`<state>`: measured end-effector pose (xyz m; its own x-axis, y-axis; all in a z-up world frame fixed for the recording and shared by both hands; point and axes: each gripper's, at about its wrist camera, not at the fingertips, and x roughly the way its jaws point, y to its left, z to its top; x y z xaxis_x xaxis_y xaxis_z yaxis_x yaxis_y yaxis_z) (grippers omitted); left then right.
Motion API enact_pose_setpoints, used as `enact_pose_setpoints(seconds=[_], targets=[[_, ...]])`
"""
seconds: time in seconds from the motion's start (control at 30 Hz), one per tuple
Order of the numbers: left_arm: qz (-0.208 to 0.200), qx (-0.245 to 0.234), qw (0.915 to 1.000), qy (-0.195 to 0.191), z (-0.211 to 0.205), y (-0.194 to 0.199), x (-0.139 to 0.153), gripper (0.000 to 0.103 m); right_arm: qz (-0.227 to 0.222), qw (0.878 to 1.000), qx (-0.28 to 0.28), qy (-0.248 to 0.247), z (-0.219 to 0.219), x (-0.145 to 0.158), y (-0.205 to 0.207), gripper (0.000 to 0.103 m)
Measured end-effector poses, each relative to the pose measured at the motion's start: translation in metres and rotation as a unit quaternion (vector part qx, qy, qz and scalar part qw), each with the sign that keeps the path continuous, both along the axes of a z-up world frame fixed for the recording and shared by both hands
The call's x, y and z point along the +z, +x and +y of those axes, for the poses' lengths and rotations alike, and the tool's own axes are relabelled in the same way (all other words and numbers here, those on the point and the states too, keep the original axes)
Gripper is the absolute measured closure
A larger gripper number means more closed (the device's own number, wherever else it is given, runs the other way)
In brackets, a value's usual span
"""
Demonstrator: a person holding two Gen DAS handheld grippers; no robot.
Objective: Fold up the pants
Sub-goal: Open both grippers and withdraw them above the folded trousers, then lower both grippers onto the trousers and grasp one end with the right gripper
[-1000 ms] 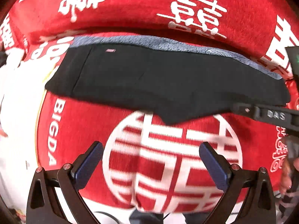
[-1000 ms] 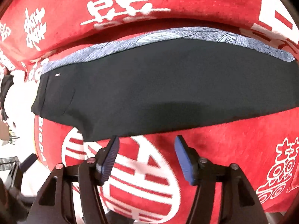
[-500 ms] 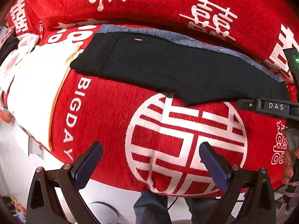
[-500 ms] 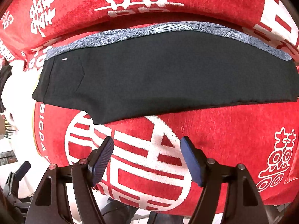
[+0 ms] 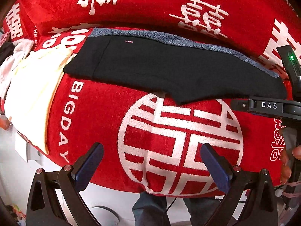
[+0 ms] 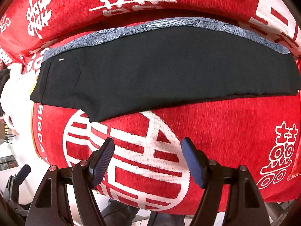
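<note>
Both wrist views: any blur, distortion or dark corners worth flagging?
Left wrist view: sharp, strong fisheye bulge, black corners; the pants and red cover read clearly. Right wrist view: same bulge and dark corners, slightly softer, with faint smear on the cover's weave near the pants' lower edge.

Both wrist cameras look steeply down, apparently from close above; views share black pants [image 5: 169,69] on red cover [image 6: 235,131]

Matt black cloth pants [image 6: 160,71] on a coarse, nubby red woven cover [image 6: 235,128]
</note>
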<state>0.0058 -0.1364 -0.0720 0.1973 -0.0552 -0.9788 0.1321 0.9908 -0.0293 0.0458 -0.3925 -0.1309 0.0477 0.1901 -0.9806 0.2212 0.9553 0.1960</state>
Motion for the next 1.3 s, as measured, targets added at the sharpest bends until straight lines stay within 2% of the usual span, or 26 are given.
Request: enact_pose_setpoints(seconds=[0.83,1.07,1.3], targets=[[-0.004,-0.010,0.9999,0.008,-0.004,0.005,-0.001,0.000,-0.008,1.000,-0.023,0.006,-0.011,0.002,-0.006,0.026],[-0.016,-0.031,0.9991,0.023,-0.017,0.024,-0.005,0.000,-0.028,0.998,-0.055,0.017,-0.034,0.007,-0.009,0.026],[-0.033,-0.059,0.9969,0.039,-0.048,0.061,-0.011,0.000,-0.042,0.994,-0.100,0.022,-0.081,0.005,-0.014,0.026]])
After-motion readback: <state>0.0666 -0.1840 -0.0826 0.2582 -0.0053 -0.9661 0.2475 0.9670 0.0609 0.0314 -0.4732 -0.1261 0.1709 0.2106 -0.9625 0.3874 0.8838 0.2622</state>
